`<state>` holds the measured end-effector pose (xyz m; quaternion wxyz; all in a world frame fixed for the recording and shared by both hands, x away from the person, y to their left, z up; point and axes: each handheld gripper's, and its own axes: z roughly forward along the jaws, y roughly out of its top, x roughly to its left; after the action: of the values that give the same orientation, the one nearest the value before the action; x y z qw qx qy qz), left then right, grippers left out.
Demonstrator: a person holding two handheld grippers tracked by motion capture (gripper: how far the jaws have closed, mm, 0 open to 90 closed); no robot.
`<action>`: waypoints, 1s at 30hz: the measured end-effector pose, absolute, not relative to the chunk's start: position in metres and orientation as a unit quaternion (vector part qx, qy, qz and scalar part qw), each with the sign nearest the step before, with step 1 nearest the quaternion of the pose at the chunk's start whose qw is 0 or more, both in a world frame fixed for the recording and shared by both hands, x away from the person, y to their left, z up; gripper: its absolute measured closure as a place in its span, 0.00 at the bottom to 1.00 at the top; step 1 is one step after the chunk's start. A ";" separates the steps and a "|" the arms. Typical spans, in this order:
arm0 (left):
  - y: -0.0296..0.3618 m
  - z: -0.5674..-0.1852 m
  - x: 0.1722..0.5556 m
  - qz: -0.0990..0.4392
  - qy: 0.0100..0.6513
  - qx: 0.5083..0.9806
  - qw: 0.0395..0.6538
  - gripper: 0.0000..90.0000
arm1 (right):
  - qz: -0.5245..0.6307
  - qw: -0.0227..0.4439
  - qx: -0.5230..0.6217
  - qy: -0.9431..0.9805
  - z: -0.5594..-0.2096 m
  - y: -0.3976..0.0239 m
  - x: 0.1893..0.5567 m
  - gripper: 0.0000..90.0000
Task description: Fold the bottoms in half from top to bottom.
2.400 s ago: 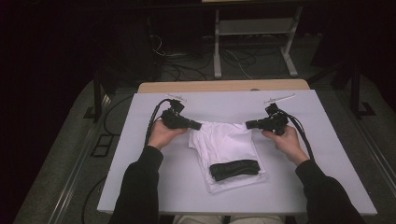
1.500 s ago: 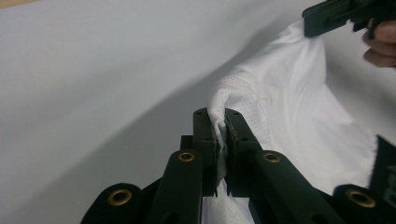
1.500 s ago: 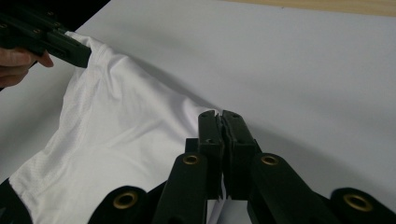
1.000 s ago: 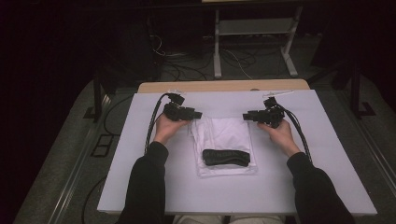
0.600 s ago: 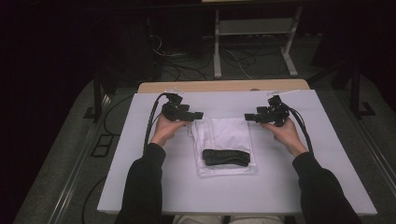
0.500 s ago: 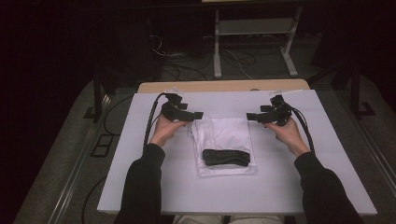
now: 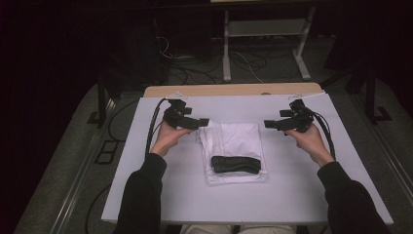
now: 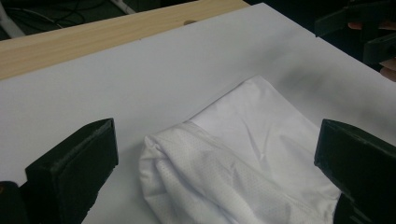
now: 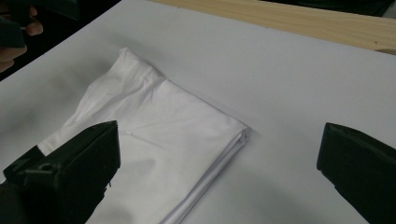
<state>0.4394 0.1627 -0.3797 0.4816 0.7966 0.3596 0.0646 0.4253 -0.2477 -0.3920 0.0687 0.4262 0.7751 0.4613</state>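
both grippers sit wider apart than 0.5 s ago: left gripper (image 7: 202,122) jaws apart at the folded white garment's (image 7: 234,146) far-left corner, right gripper (image 7: 269,124) jaws apart, off its right edge. bare table (image 7: 302,185) surrounds it.

Dark long sleeves (image 7: 141,195) — black grippers (image 7: 203,122), trailing black cables (image 7: 152,122).
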 end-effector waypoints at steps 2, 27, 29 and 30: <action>0.167 -0.379 0.436 0.068 0.359 0.796 0.483 0.00 | 0.462 0.071 0.424 0.776 -0.390 -0.249 0.422 0.00; 0.210 -0.379 0.377 0.102 0.359 0.776 0.509 0.00 | 0.460 0.081 0.416 0.780 -0.392 -0.282 0.365 0.00; 0.213 -0.380 0.372 0.104 0.360 0.774 0.511 0.00 | 0.458 0.083 0.416 0.781 -0.393 -0.284 0.360 0.00; 0.214 -0.380 0.369 0.104 0.359 0.773 0.513 0.00 | 0.459 0.083 0.415 0.781 -0.394 -0.285 0.357 0.00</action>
<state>0.3694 0.2141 -0.3802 0.5135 0.7726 0.3587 0.1037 0.3574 -0.2852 -0.3940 0.0832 0.4154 0.7809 0.4589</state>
